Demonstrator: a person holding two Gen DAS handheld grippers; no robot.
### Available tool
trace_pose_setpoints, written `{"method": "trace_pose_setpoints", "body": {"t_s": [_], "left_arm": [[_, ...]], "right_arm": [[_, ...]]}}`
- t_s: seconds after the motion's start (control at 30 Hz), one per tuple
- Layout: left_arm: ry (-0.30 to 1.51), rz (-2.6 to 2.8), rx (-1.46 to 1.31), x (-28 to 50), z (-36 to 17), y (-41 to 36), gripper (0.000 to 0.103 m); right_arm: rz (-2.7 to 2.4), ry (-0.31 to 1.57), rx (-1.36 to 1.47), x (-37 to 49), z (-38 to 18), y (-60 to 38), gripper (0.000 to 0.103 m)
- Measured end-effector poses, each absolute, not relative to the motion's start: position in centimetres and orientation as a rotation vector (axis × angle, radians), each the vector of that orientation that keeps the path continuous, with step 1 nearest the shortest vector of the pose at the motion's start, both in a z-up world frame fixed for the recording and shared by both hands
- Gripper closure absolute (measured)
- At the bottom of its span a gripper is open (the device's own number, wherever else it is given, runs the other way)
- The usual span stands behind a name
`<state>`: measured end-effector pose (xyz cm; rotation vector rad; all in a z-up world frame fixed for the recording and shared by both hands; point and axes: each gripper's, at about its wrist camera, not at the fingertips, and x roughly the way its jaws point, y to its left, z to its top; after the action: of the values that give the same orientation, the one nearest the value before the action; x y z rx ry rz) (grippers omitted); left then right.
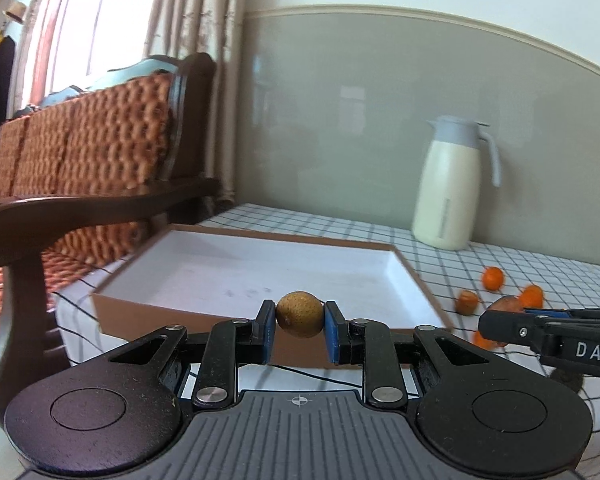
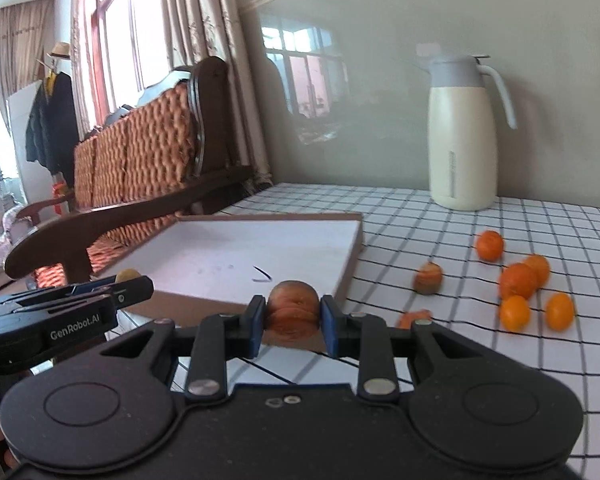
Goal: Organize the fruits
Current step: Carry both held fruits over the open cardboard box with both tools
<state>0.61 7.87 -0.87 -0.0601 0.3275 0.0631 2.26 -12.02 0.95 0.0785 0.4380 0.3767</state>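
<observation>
- Clearly held a fruit in each gripper: left gripper (image 1: 300, 316) clamped on a round brown-green fruit (image 1: 300, 314), right gripper (image 2: 293, 316) clamped on a reddish-brown ridged fruit (image 2: 293, 312), pads pressing both sides in each case.
- Hung both fruits just short of the tray's (image 1: 416, 276) near wall, above the checked cloth (image 2: 460, 216) and not yet over the white floor.
- Showed the tray empty, straight ahead of both grippers; left gripper roughly centred on its near wall, right gripper close to its near right corner.
- Judged the left hand better placed for the tray's middle, the right for the right-hand edge; side by side, with the left gripper's tip just beside the right one, so some risk of bumping if both went in together.
- Round fruit: no long axis worth noting. Ridged fruit: looked flattened, gripped across its width.
- Lay loose to the right of the tray: several oranges (image 2: 518, 280), one more ridged brown fruit (image 2: 429, 278), all well apart from it.
- Stood behind the oranges, against the wall: a cream jug (image 2: 462, 136), clear of the path.
- Next move, as a guess: forward over the near wall, then lower and release.
</observation>
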Motion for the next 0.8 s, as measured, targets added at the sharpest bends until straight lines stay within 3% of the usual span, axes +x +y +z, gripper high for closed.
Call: {"method": "trace_pose_setpoints", "body": {"t_s": [0.8], "left_arm": [[0.315,0.282,-0.064,5.0,-1.2,16.7,0.077]], "right_arm": [[0.328,0.402,0.117,8.0,0.2,-9.0,0.082]]}}
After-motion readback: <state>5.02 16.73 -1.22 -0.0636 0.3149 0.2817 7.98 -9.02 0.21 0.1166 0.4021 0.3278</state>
